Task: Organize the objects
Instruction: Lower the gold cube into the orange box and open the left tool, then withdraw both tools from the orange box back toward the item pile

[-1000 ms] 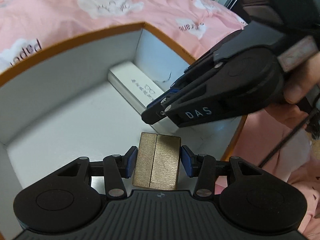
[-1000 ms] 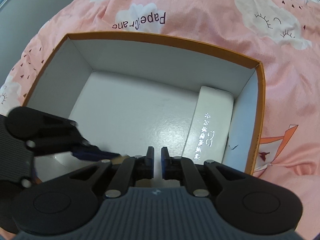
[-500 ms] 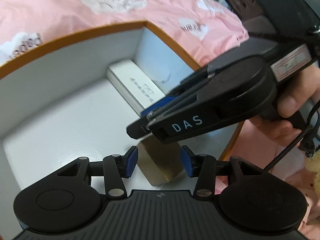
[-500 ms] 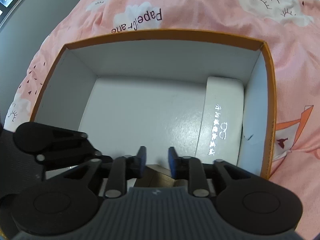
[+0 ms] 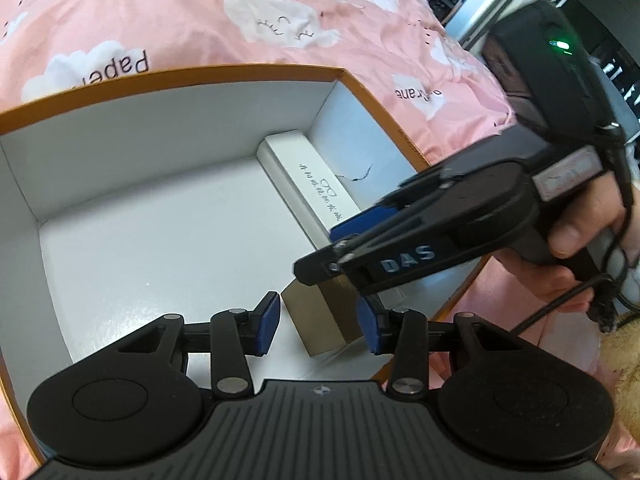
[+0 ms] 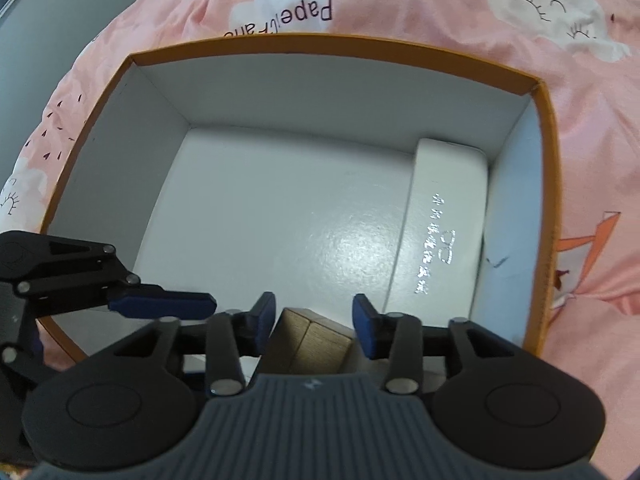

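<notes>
The small gold block [image 5: 324, 320] sits on the white floor of the orange-edged box [image 5: 168, 74], near its front corner. It lies between the blue pads of both grippers: the left gripper [image 5: 320, 322] is closing its jaws around it, but the pads do not press it, and the right gripper [image 6: 314, 320] is opening its jaws with gaps on both sides. A long white case [image 6: 440, 224] lies by the box's right wall, and the box rests on a pink blanket [image 6: 440, 8].

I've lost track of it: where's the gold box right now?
The gold box lies on the floor of the orange-rimmed box near its front-right corner, beside the long white case, just ahead of both grippers.
</notes>
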Tool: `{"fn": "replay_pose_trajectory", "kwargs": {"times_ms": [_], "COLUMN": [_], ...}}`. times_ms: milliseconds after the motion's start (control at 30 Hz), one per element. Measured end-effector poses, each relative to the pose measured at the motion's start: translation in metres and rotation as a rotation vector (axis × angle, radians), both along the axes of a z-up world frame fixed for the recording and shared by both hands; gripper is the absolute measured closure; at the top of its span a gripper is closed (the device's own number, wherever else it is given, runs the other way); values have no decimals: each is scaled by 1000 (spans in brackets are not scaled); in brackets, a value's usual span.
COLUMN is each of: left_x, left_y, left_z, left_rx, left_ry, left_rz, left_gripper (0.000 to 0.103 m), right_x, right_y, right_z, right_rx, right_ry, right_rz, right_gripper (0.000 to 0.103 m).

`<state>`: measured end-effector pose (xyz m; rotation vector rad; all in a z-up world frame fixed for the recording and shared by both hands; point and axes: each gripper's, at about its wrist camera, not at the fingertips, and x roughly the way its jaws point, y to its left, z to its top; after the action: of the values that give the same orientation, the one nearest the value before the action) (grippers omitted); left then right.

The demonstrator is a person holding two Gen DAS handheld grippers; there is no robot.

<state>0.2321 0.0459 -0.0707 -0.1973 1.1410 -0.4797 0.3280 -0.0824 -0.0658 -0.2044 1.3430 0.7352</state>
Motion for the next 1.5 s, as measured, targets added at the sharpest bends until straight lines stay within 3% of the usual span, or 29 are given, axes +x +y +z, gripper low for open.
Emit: {"fn": "replay_pose_trajectory", "kwargs": {"times_ms": [133, 300, 333, 433, 500, 633, 833, 1033, 1200, 1367, 1500], "left_x": [1, -5, -7, -10, -11, -8, -4, -1, 0, -2, 0], "left_y": [3, 6, 9, 26, 35, 39, 36, 37, 41, 47, 47], "left_z": [-2, 1, 3, 10, 15, 19, 15, 8, 6, 7, 5], "left_rx": [-13, 25, 31, 21, 32, 57, 46, 33, 22, 60, 75], "left_ry": [11, -8, -14, -17, -29, -41, -37, -22, -20, -50, -60], "left_rz": [14, 10, 20, 69, 109, 137, 143, 147, 158, 202, 214], "left_gripper": [61, 62, 62, 62, 62, 62, 62, 62, 62, 62, 62], "right_x": [0, -1, -2, -5, -8, -18, -38, -45, -35, -8, 17], "right_y": [-6, -6, -4, 5, 15, 38, 66, 75, 76, 69, 63], "right_z": [2, -4, -6, -5, -3, 1, 2, -1, -1, 16, 12], "right_rx": [-36, -35, -42, -58, -69, -114, -260, -298, -286, -162, -155], "right_ry": [33, 94, 97, 66, 33, -24, -120, -104, -52, -13, 6], "right_rz": [-44, -62, -51, 13, 107, 403, 792, 967, 945, 773, 592], "right_gripper": [41, 44, 51, 52, 52, 52, 52, 52, 49, 51, 77]}}
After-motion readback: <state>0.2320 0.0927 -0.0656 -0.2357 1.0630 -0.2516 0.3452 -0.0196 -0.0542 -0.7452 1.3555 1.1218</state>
